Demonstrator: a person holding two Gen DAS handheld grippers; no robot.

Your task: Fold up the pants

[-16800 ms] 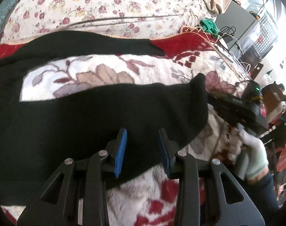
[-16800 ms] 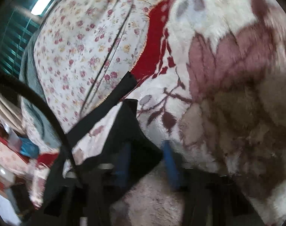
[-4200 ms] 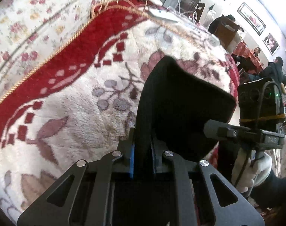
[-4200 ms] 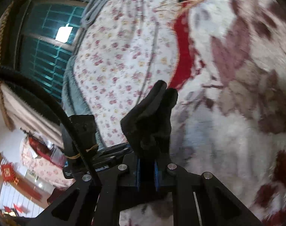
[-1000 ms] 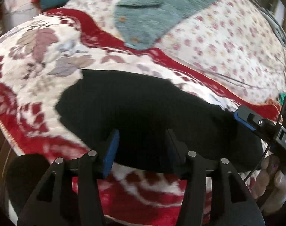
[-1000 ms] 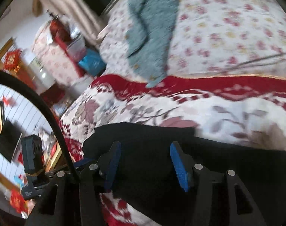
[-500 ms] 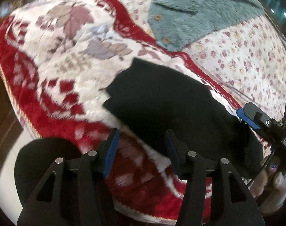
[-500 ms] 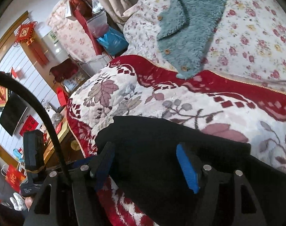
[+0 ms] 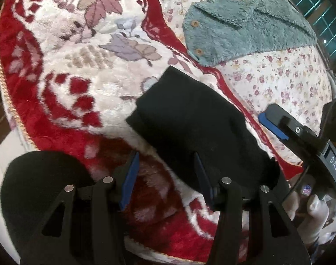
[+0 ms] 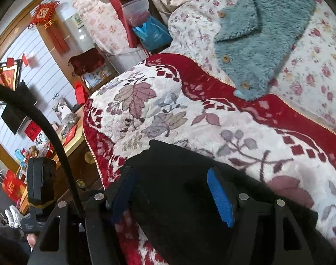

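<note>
The black pants [image 9: 196,121] lie folded in a compact bundle on the red-and-cream floral blanket [image 9: 64,70]. My left gripper [image 9: 165,176] is open and empty, held above the bundle's near edge. The right gripper also shows in the left wrist view [image 9: 276,123], at the right, beside the bundle. In the right wrist view the pants [image 10: 179,198] fill the lower middle, and my right gripper [image 10: 172,192] hangs open and empty just above them.
A teal fleece garment with wooden buttons [image 9: 240,35] lies on the flowered sheet [image 9: 289,77] beyond the blanket. The bed edge with gold cord [image 9: 4,84] drops off at left. A wooden side table [image 10: 73,139], bags and room clutter stand past the bed.
Both grippers, open since a second ago, have drawn back from the folded pants, so the bundle looks smaller and farther. Earlier both were shut on the pants, carrying them in the fold.
</note>
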